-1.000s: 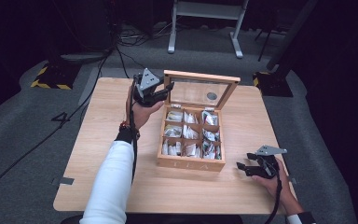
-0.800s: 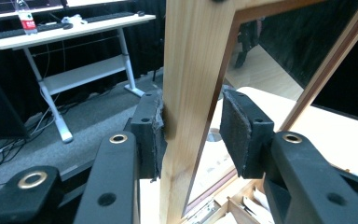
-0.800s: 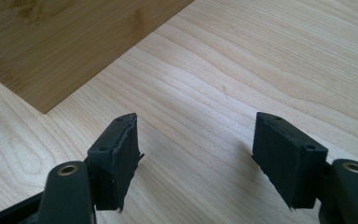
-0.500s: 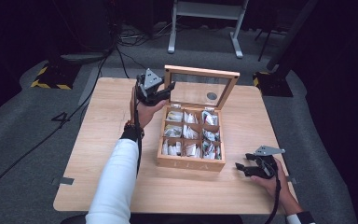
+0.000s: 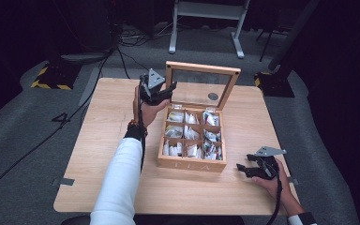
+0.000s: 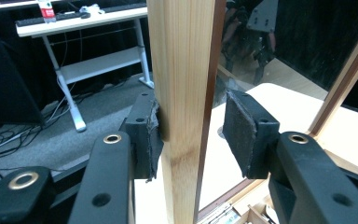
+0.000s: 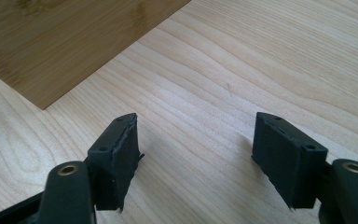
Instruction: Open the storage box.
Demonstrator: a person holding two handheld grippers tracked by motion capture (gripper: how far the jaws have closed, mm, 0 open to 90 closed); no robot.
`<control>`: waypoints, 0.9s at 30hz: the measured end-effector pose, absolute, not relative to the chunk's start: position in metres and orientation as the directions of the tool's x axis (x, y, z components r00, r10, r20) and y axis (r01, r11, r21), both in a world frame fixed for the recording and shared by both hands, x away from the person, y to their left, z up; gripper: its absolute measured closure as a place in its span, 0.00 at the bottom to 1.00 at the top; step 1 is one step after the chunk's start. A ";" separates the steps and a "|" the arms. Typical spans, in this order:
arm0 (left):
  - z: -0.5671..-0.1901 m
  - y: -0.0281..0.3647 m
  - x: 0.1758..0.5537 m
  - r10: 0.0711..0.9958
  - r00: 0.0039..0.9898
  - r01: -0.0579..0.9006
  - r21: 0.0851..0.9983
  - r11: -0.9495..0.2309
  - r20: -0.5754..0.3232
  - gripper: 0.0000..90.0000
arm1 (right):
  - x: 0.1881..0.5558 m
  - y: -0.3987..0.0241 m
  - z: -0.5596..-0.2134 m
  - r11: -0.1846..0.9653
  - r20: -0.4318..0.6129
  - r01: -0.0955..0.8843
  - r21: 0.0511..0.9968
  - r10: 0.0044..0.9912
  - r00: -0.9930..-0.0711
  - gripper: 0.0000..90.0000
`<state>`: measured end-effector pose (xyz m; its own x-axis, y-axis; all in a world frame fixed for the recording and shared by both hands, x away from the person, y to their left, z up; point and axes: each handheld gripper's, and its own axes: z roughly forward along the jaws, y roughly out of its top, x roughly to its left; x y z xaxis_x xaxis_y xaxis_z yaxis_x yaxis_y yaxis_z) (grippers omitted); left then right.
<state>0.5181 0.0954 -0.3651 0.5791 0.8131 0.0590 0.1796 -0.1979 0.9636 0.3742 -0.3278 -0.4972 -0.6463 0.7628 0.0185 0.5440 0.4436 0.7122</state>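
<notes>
high view: a wooden tea box sits mid-bench, its glass lid raised nearly upright. the left tongs are at the lid's left frame edge; the hand hides much of them. the compartments hold packets, too small to read. the right tongs rest low on the bench, right of the box, apart from it.

left gripper view: the lid's frame post stands between the jaws; the left pad touches the wood, the right pad stands off it, so the grip is loose, not clamped. the box below is cut off.

right gripper view: jaws spread wide over bare bench, holding nothing; a box corner shows at top left.

against a second ago, the lid stands more upright; the right tongs are unmoved.
</notes>
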 end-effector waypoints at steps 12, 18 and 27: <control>-0.376 0.092 0.525 0.822 0.566 0.208 0.954 -0.215 0.062 0.62 | 0.374 -0.328 -0.497 0.446 0.017 0.542 0.712 0.761 -0.648 0.36; -0.384 0.091 0.529 0.819 0.567 0.230 0.937 -0.263 0.091 0.62 | 0.374 -0.328 -0.498 0.447 0.016 0.541 0.712 0.761 -0.649 0.36; -0.404 0.089 0.536 0.818 0.567 0.293 0.906 -0.305 0.092 0.62 | 0.374 -0.328 -0.498 0.445 0.017 0.541 0.714 0.761 -0.649 0.36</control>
<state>0.5355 0.0886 -0.4044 0.5672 0.8184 0.0924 0.2927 -0.3052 0.9062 0.3741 -0.3285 -0.4977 -0.6486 0.7609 0.0172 0.5407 0.4448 0.7140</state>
